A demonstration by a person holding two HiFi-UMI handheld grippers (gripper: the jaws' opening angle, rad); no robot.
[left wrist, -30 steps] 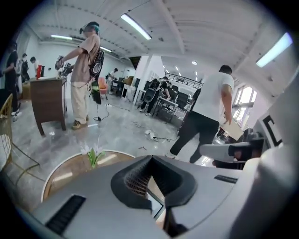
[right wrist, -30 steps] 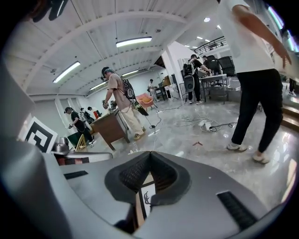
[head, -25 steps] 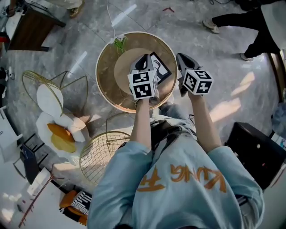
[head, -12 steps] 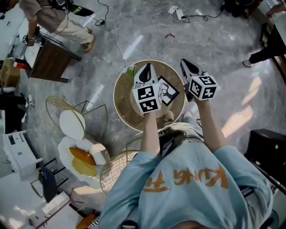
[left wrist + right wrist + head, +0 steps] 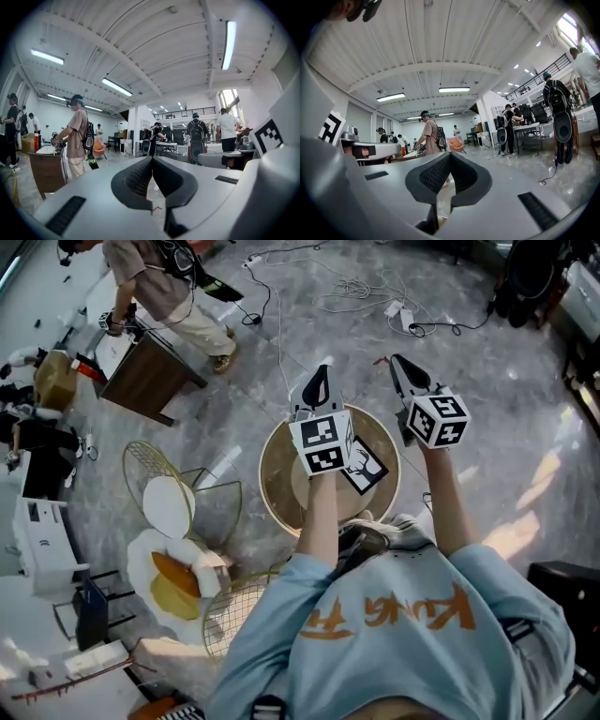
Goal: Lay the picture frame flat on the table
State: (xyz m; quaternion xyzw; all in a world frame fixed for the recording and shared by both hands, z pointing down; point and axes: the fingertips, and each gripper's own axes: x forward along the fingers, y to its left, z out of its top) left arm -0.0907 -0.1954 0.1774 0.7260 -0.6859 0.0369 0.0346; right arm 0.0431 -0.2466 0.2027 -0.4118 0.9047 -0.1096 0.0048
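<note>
Right up close there's the person in the light blue shirt [image 5: 394, 634], both arms stretched out in front, with one tool in each hand. The left tool [image 5: 322, 371] is clamped fully shut, pads pressed together with nothing in between. The right tool [image 5: 398, 363] is the same deal, jaws closed on nothing. Both are held up and point out level into the room, not down at anything.

Underneath them sits the small round desk [image 5: 269, 465], and the picture frame [image 5: 366, 468] lies flat on its top, picture side up, over toward the right. From the head view it lands between the two forearms, just behind the left tool's marker cube and down-left of the right tool. Neither tool touches it.

Past the desk it's all grey marble-look floor [image 5: 487, 409]. Off to the left there's a gold wire chair [image 5: 169, 507] with a white cushion. Further out is a wooden desk [image 5: 150, 381] with another person [image 5: 155, 277] standing at it, and there's a tangle of cables [image 5: 356, 287] on the floor at the far end.
</note>
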